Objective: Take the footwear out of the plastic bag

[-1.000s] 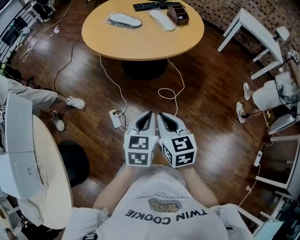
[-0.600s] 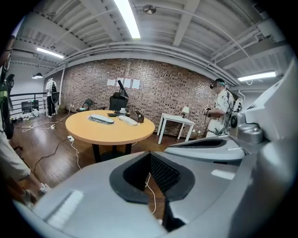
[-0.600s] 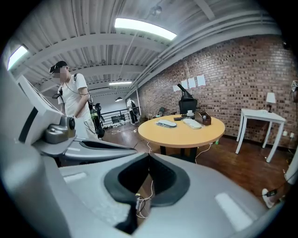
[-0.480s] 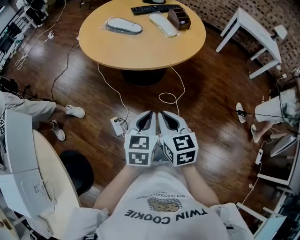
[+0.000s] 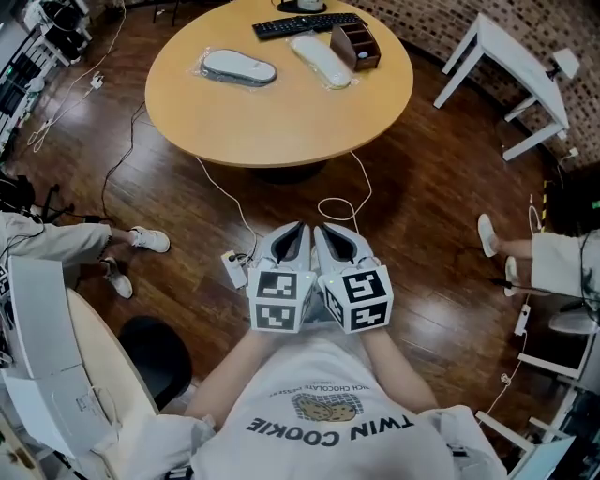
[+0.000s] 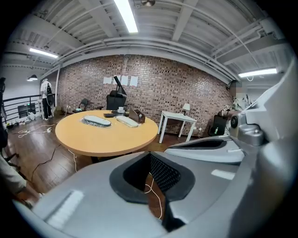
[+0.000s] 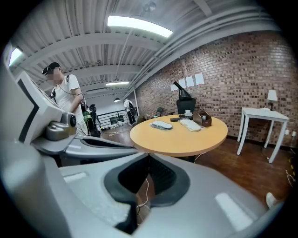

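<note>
A pale slipper sealed in a clear plastic bag (image 5: 240,67) lies on the left of the round wooden table (image 5: 281,117). A second white slipper (image 5: 322,60) lies bare to its right. Both also show in the left gripper view as the bagged slipper (image 6: 97,121) and the bare slipper (image 6: 127,121). My left gripper (image 5: 298,228) and right gripper (image 5: 319,230) are held side by side close to my body, well short of the table. Both are shut and hold nothing. The right gripper view shows the bagged slipper (image 7: 161,125) far ahead.
A black keyboard (image 5: 300,25) and a brown box (image 5: 356,45) sit at the table's far edge. White cables (image 5: 337,187) and a power strip (image 5: 234,267) lie on the wood floor. A white side table (image 5: 506,56) stands at the right, a pale round table (image 5: 103,375) at the left. People's shoes (image 5: 150,239) are nearby.
The round table sits lower and nearer in the head view. The person at the right has shifted down the frame. Both grippers stay shut, side by side.
</note>
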`<state>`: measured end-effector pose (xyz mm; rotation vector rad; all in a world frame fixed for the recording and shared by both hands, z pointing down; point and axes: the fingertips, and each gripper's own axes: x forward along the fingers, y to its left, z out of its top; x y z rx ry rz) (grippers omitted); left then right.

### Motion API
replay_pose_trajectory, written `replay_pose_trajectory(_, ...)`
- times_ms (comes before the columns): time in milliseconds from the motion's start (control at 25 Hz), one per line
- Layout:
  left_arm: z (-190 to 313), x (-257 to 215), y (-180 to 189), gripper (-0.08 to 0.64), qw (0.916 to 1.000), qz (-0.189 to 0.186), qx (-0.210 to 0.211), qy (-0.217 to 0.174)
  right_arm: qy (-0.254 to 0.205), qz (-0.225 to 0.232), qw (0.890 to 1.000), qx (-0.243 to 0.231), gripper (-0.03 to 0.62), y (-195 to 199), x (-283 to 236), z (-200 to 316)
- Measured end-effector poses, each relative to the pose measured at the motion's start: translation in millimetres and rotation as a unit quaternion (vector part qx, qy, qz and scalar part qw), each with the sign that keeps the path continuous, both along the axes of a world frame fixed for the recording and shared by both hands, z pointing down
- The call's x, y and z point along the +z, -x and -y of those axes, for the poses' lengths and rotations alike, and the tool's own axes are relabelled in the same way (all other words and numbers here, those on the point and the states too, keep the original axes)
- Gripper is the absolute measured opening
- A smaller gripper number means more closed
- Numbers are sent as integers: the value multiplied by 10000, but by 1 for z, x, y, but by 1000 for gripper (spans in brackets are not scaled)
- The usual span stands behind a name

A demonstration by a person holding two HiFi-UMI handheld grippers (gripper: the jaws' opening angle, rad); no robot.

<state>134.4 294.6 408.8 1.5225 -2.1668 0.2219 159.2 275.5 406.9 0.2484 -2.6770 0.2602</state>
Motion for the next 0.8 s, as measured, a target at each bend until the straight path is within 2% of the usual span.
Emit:
replay_pose_trajectory(480,127,-9,69,7,9994,206,44,264,156,43,9998,-139,2,70,-3,124)
replay_pose_trajectory(800,186,-7,94,8,9990,240,14,366,230,42,9995,-190,2,95,-2,187)
